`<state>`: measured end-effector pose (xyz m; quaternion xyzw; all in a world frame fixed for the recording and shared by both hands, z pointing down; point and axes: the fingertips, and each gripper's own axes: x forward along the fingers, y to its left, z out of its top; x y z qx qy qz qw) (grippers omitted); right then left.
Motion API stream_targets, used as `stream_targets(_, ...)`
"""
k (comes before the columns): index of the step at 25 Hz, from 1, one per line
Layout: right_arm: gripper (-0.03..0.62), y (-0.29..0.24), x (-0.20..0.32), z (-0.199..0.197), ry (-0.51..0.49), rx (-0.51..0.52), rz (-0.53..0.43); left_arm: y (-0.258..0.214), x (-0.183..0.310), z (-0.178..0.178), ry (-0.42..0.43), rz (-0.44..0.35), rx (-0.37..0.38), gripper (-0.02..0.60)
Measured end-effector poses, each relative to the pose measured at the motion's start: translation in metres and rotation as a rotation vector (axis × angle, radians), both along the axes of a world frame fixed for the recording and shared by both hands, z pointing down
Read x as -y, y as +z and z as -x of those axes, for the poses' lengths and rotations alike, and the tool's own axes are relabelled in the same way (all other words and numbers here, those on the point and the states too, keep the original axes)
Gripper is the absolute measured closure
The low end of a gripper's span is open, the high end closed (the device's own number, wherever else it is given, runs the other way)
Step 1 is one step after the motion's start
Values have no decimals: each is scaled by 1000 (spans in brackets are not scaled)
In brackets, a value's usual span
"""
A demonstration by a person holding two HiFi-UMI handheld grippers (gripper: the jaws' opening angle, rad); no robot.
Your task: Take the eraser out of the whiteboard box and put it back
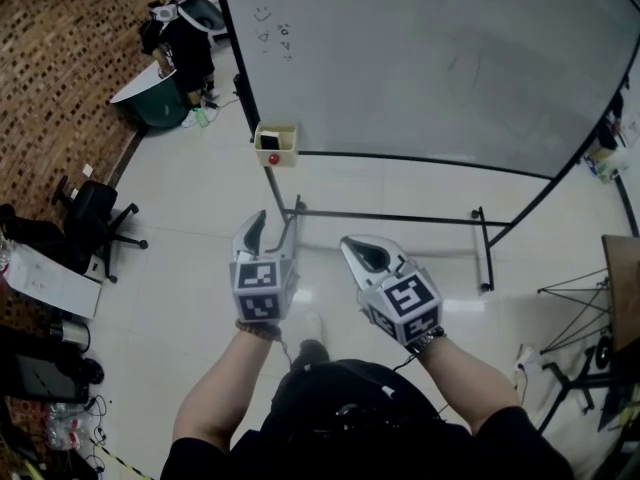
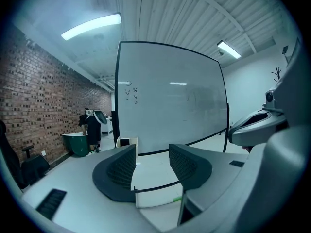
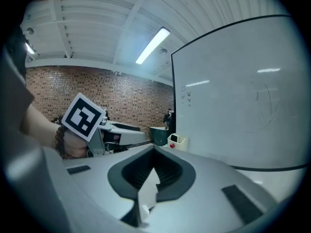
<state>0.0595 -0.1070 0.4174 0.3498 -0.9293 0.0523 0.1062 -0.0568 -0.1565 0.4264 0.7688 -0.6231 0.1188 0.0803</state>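
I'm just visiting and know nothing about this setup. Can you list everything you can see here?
whiteboard: one, white with a black frame, straight ahead
box: one, cream, at the whiteboard's lower left corner
eraser: one, dark, inside the box
round thing: one, red, at the box's front
wall: one, red brick, left side
tub: one, green, by the wall
person: one, dark clothes, beside the tub
chair: one, black, left
left gripper: one, grey, jaws apart, empty
right gripper: one, grey, jaws together, empty

Rough brick wall (image 1: 50, 68) upper left; glossy, smooth floor (image 1: 200, 198) tiles; smooth, faintly sheened whiteboard (image 1: 430, 58) upper right; matt cream box (image 1: 292, 140), centre.
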Motion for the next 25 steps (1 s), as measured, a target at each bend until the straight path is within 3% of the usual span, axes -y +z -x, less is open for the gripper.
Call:
stream_targets(10, 569, -17, -38, 6, -19, 37, -24, -13, -53, -9, 28, -9, 16, 419)
stream_targets(25, 571, -33, -52, 61, 15, 53, -45, -16, -87, 23, 149, -14, -32, 575)
